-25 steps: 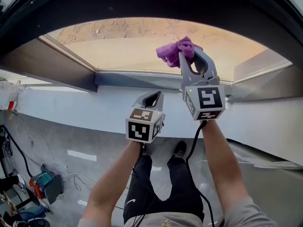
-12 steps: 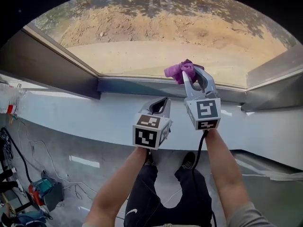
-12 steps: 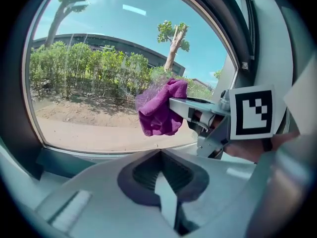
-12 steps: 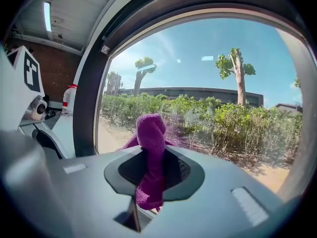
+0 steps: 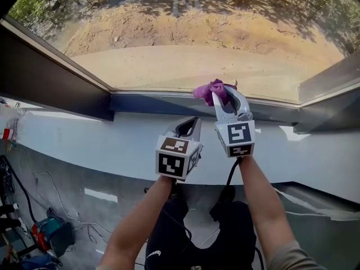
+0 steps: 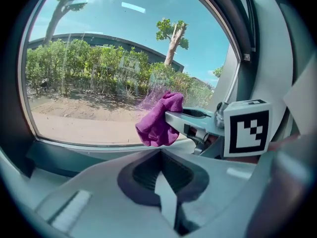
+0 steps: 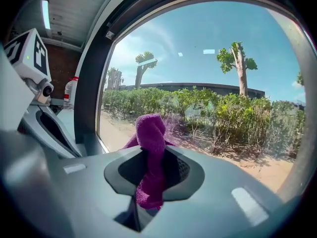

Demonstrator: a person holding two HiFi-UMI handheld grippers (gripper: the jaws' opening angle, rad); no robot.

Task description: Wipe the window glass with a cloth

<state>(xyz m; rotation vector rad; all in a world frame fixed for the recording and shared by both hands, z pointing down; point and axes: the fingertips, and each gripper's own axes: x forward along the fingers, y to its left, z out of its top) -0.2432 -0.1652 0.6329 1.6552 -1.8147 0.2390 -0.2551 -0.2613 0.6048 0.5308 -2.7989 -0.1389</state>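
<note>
Pinching a fuzzy purple cloth [image 7: 150, 148], right claw [image 5: 223, 94] sits by smooth window glass [image 5: 169, 38]; left claw [image 6: 161, 182] closed.

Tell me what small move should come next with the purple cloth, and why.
Probably push the right tongs forward so the cloth presses flat on the glass. They are shut on the cloth, which sits low by the window's bottom edge, and I cannot tell whether it touches. The left tongs are shut, empty.

Right gripper [image 5: 224, 97] is dragging the purple cloth [image 5: 207, 89] down the window glass [image 5: 169, 61], nearer me. It's getting right by the bottom frame [image 5: 163, 103] now.
</note>
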